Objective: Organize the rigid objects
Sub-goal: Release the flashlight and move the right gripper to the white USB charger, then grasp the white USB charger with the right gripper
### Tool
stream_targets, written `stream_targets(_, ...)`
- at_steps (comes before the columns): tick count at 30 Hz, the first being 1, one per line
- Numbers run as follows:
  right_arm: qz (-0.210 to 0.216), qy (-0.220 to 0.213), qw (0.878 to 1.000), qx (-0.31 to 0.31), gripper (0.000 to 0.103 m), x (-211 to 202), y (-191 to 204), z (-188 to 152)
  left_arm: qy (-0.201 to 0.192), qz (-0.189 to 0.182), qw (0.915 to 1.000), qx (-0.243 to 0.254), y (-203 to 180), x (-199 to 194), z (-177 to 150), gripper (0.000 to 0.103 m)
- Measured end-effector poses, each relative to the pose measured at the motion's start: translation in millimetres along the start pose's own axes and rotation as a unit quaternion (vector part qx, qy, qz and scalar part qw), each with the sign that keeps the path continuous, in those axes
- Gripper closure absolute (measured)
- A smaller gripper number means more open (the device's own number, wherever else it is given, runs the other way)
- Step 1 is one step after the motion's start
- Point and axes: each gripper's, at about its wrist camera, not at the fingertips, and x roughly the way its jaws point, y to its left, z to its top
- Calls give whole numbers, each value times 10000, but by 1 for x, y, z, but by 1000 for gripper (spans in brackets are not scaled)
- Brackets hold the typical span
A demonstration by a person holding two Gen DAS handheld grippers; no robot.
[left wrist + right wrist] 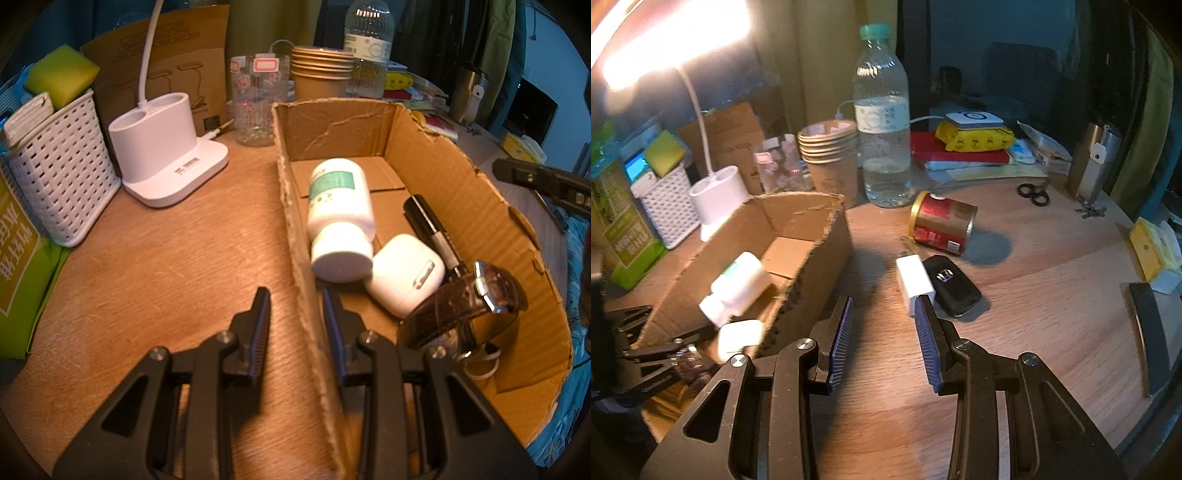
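Cardboard box (pixel 461 184) on wooden desk (pixel 166 258), holds white pill bottle (pixel 340 218), earbud case (pixel 406 275), black marker (pixel 430 225), brown-strap watch (pixel 465 310). Left gripper (pixel 295 306) fingers apart, straddling box's left wall. Right gripper (pixel 882 321) fingers apart, empty, above desk beside box. White charger (pixel 914 282), car key (pixel 955 284), red can (pixel 942 223) outside box.

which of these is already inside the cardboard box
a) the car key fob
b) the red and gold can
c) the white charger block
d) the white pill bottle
d: the white pill bottle lies on its side inside the cardboard box, while the red and gold can, the car key fob and the white charger block all lie on the table outside it.
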Motion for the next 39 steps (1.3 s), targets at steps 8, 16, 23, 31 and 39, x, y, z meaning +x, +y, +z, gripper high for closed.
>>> stream_targets(8,-217,97,9996,-132,66,28,-10,3,1,22,10000,2,3,2,1,70)
stream_targets(16,-296,108,9992,-234,65,47,-13,12,0,19,10000,3,3,2,1,70)
stream_targets(23,-360,235,9986,-292,65,65,-10,18,1,19,10000,2,3,2,1,70)
stream_targets(31,-434,303,9977,-419,65,75,-5,15,0,22,10000,3,2,1,1,70)
stream_targets(39,-472,303,9970,-532,80,73,3,10,0,23,10000,3,2,1,1,70)
